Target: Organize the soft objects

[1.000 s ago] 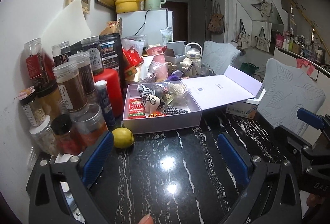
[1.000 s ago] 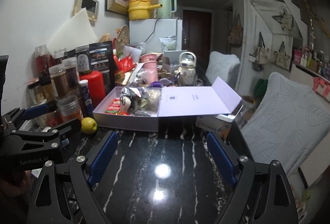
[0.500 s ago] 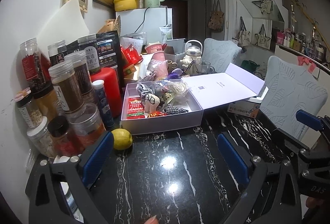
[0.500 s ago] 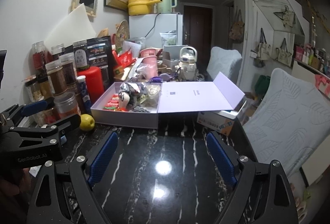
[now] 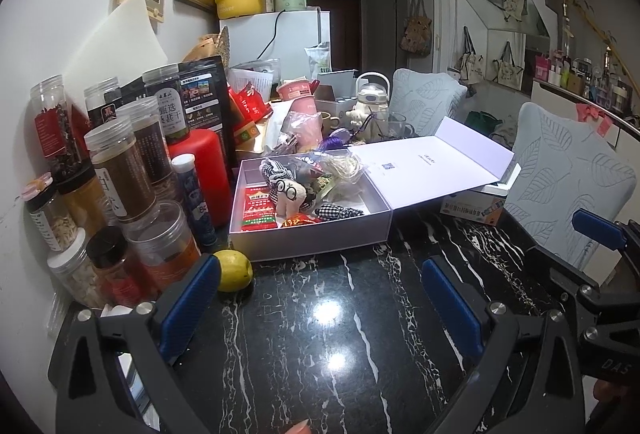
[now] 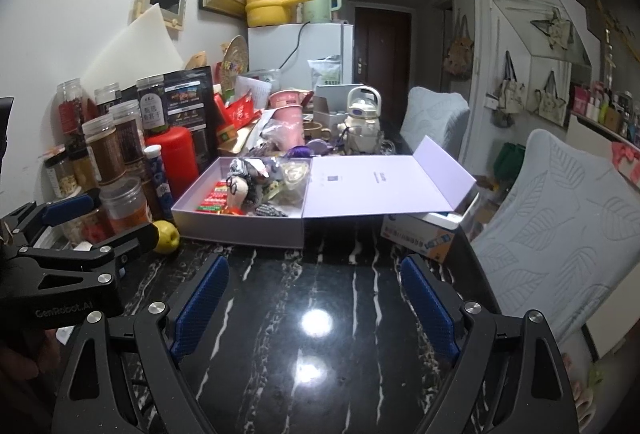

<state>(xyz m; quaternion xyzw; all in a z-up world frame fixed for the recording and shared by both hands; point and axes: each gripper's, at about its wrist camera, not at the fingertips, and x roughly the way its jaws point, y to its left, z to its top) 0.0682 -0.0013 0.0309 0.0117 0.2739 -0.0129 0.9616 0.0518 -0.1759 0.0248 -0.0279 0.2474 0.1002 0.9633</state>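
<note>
Saw the left gripper [image 5: 320, 266] low over the black marble table [image 5: 320, 354], its two blue pads [image 5: 188, 298] standing wide apart, with only bare tabletop between them. Saw the right gripper [image 6: 314, 262] in the same way beside it, to the right: jaws far apart, nothing clamped, nothing touched. Noticed a fingertip at the bottom edge of the left view, no more of the hand.

Just beyond the left pad, found a yellow lemon [image 5: 234, 270] lying on the table, near the front left corner of a lavender box [image 5: 312, 238]. Found the box open, its lid [image 5: 432, 170] folded out flat to the right and resting partly on a small printed carton [image 5: 472, 208].

Inside the box, saw the soft things heaped together: a pale plush doll [image 5: 290, 194] with round black glasses near the middle, a black-and-white checked cloth piece [image 5: 340, 212] at the near side to the right of it, and a striped fabric bundle [image 5: 272, 166] behind it. Saw also red packets [image 5: 260, 210] lying flat along the left wall of the box. Could not tell what the crumpled clear wrapping at the far right held.

To the left of the box, against the wall, noted a red canister [image 5: 204, 170] and a crowd of clear jars [image 5: 120, 170]. Farther right, saw a chair [image 5: 568, 186] with a leaf-pattern cover.
</note>
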